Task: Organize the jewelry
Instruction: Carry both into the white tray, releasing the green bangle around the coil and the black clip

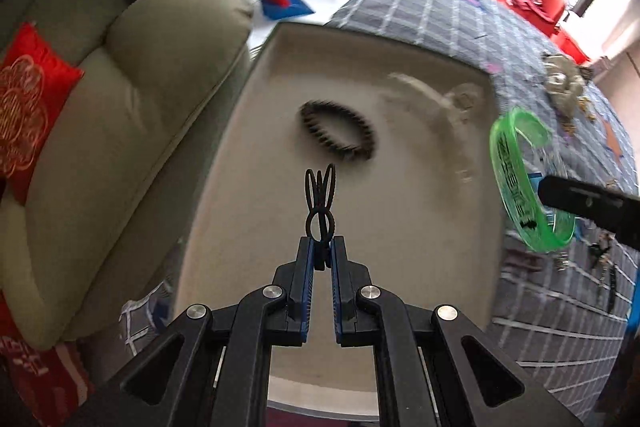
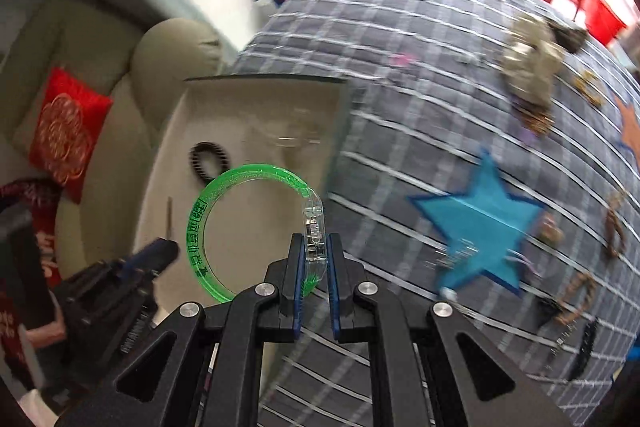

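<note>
My left gripper (image 1: 320,247) is shut on a thin black looped bracelet (image 1: 320,203), held over a beige tray (image 1: 360,307). A black beaded bracelet (image 1: 338,130) lies in that tray, and a blurred clear piece (image 1: 440,99) lies near its far right corner. My right gripper (image 2: 314,247) is shut on the clear clasp of a green glitter bangle (image 2: 208,223), which hangs over the tray's right edge (image 2: 336,147). The bangle (image 1: 516,179) and the right gripper's finger (image 1: 580,199) show at the right of the left wrist view. The left gripper (image 2: 160,255) shows at the lower left of the right wrist view.
The tray rests on a grey checked bedspread (image 2: 440,107) with star patches (image 2: 480,223). Several loose jewelry pieces (image 2: 532,83) lie scattered on its right side. A beige sofa (image 1: 120,107) with a red cushion (image 1: 28,107) stands left of the tray.
</note>
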